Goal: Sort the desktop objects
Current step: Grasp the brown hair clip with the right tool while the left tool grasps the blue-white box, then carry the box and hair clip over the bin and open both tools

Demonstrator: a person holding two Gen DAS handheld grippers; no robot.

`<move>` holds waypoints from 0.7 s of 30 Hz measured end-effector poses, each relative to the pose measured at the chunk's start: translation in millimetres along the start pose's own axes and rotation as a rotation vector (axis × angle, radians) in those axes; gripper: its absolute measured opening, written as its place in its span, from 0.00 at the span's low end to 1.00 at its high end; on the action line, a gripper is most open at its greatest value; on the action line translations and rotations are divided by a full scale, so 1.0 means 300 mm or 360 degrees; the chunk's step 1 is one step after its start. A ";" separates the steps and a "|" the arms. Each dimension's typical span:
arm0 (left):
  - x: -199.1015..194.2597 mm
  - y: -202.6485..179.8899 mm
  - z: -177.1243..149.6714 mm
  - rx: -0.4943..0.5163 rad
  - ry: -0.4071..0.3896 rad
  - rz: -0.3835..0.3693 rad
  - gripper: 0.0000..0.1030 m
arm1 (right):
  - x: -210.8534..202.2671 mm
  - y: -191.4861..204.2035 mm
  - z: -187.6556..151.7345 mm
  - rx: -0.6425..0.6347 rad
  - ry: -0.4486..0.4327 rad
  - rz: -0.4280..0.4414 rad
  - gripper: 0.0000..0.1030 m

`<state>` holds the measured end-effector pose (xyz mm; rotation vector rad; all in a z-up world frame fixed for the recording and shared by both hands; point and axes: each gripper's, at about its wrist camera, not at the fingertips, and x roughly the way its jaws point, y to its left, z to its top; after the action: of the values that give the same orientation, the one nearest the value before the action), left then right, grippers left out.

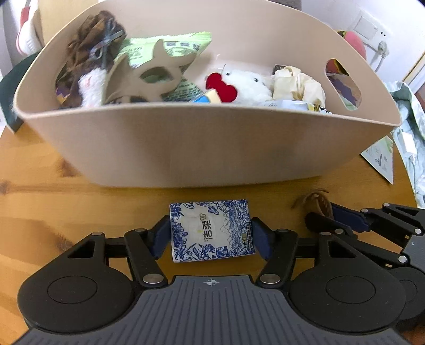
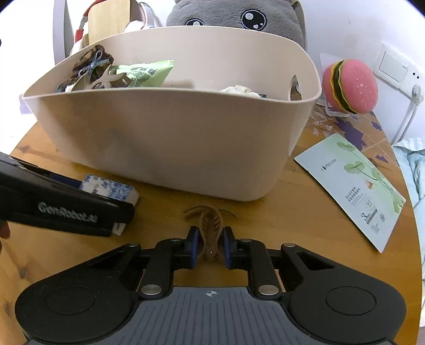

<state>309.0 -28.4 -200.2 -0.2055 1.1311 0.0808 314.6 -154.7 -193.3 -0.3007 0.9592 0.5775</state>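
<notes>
A beige plastic basket (image 1: 202,148) stands on the round wooden table and holds several items: a plush, a green packet, a white bear. In the left wrist view my left gripper (image 1: 211,234) is shut on a blue-and-white tissue pack (image 1: 209,231) lying on the table in front of the basket. In the right wrist view my right gripper (image 2: 209,245) is shut on a brown hair claw clip (image 2: 208,225) resting on the table before the basket (image 2: 170,148). The tissue pack (image 2: 111,188) and the left gripper's body show at the left there. The clip (image 1: 317,203) shows at the right in the left view.
A pale green leaflet (image 2: 353,185) lies on the table to the right of the basket. A pink burger toy (image 2: 350,86) stands behind it by the wall. A grey plush (image 2: 233,16) sits behind the basket. Cloth (image 1: 409,138) lies off the table's right edge.
</notes>
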 end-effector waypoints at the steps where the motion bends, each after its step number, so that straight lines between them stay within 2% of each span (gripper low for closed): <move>1: -0.008 0.005 -0.006 0.0001 -0.0002 -0.0001 0.63 | -0.005 0.001 -0.004 0.0001 0.0004 0.0002 0.16; 6: -0.043 0.021 -0.028 0.0058 -0.0038 0.0021 0.63 | -0.052 0.004 -0.018 -0.0023 -0.0011 0.0009 0.16; 12: -0.130 0.031 -0.038 0.0110 -0.0106 -0.0007 0.63 | -0.145 0.003 -0.004 -0.0031 -0.0071 0.0039 0.16; 21: -0.301 0.055 0.018 0.0231 -0.0235 0.0001 0.63 | -0.326 -0.008 0.053 -0.0073 -0.0214 0.0103 0.17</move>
<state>272.8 -7.6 -118.5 -0.0684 0.9851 0.0140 283.9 -181.1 -102.7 -0.2689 0.8289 0.6716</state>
